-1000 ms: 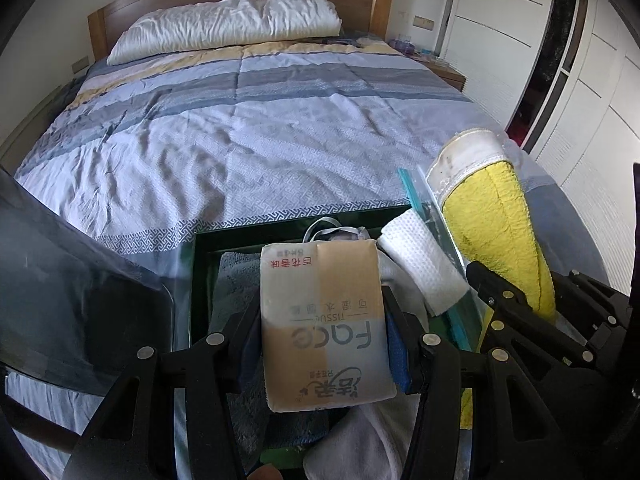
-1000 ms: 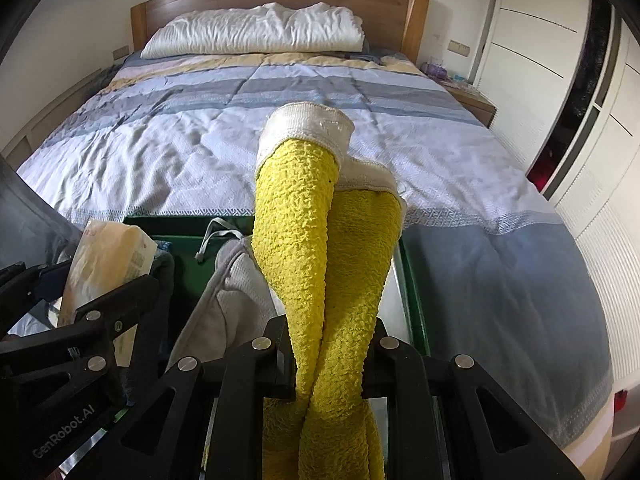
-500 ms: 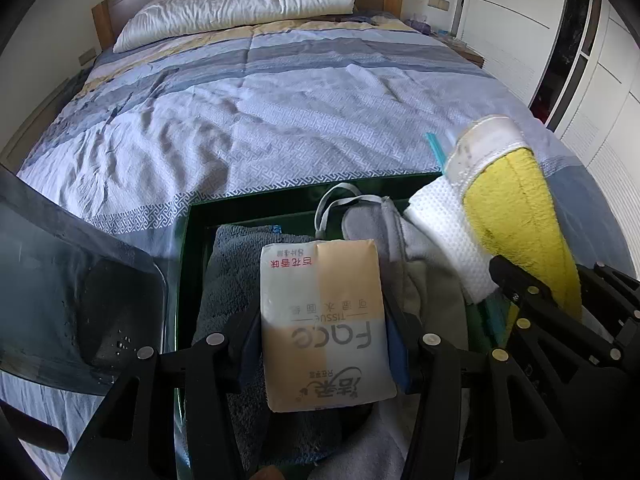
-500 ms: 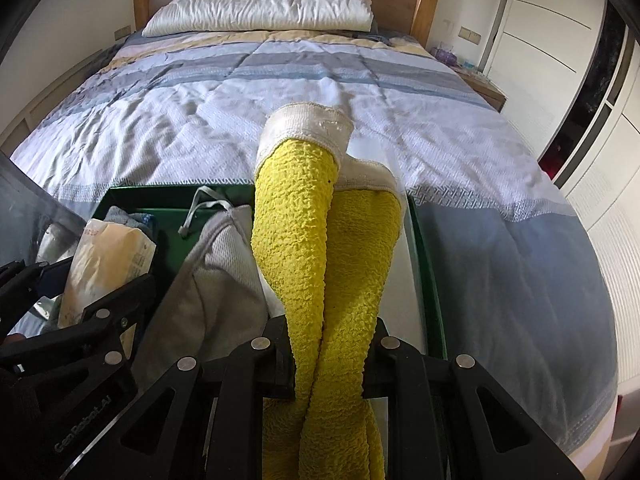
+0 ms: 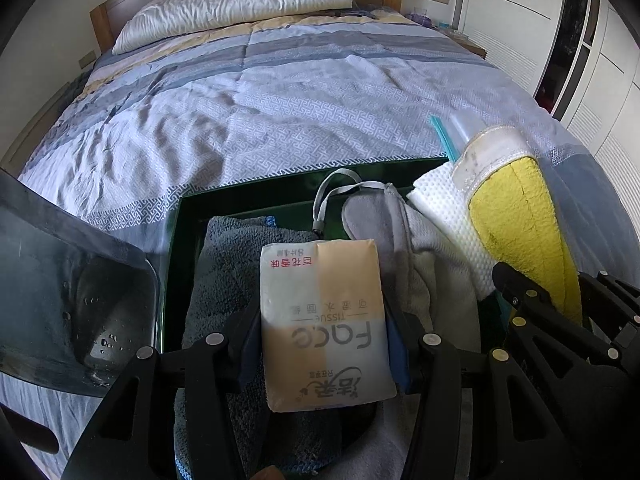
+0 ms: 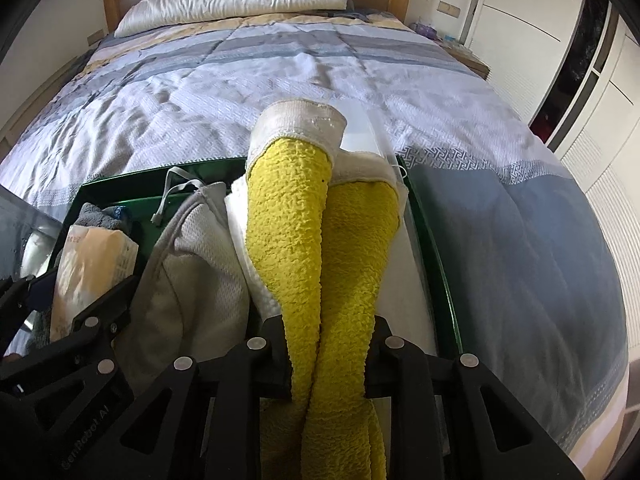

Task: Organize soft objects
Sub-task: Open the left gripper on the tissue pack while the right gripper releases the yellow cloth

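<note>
My left gripper is shut on a beige and white face tissue pack, held over a dark green bin on the bed. My right gripper is shut on a folded yellow towel with a white border, held over the bin's right side; the towel also shows in the left wrist view. In the bin lie a grey-blue towel, a grey eye mask with a strap and a white waffle cloth. The tissue pack shows at the left in the right wrist view.
The bin sits at the foot of a bed with a striped blue-grey quilt and a white pillow. A dark transparent lid stands left of the bin. White wardrobe doors line the right. A clear zip bag sticks up at the bin's right.
Both grippers have moved forward and down over the bin, with the tissue pack and yellow towel still held. More of the bin's contents show.
</note>
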